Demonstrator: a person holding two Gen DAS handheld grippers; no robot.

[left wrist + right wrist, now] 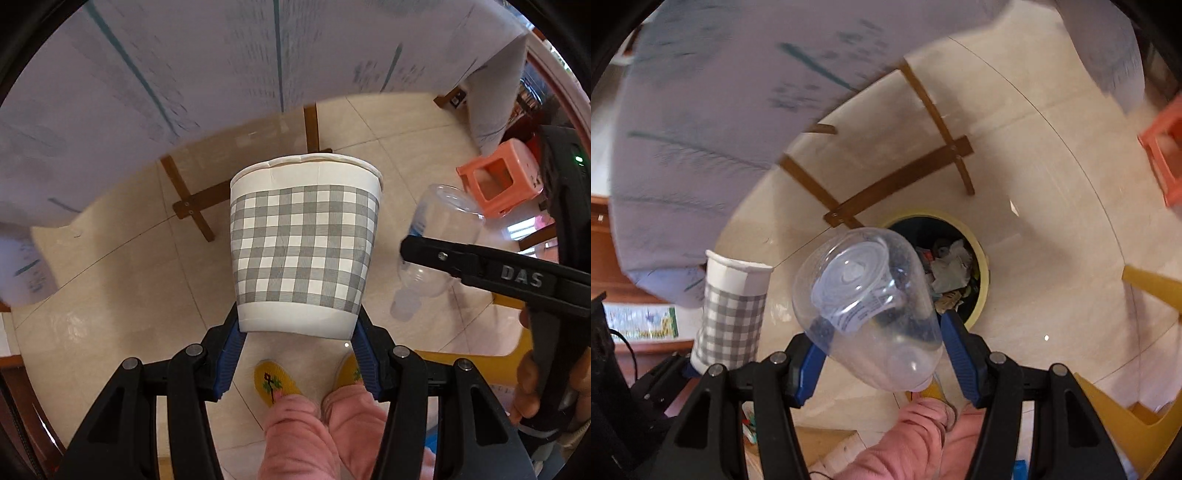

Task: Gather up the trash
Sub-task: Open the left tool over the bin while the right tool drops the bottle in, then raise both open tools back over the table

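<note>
Two items are carried: left tongs [297, 334] pinch the checked paper cup [304, 243], right tongs [882, 354] pinch the clear bottle [868, 310], just above the trash bin [982, 266]. Next: position each over the bin, then spread tongs.

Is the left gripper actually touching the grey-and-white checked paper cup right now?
Touching. In the left wrist view the left gripper has both blue pads pressed against the base of the grey-and-white checked paper cup, which is held clear of the floor.
</note>
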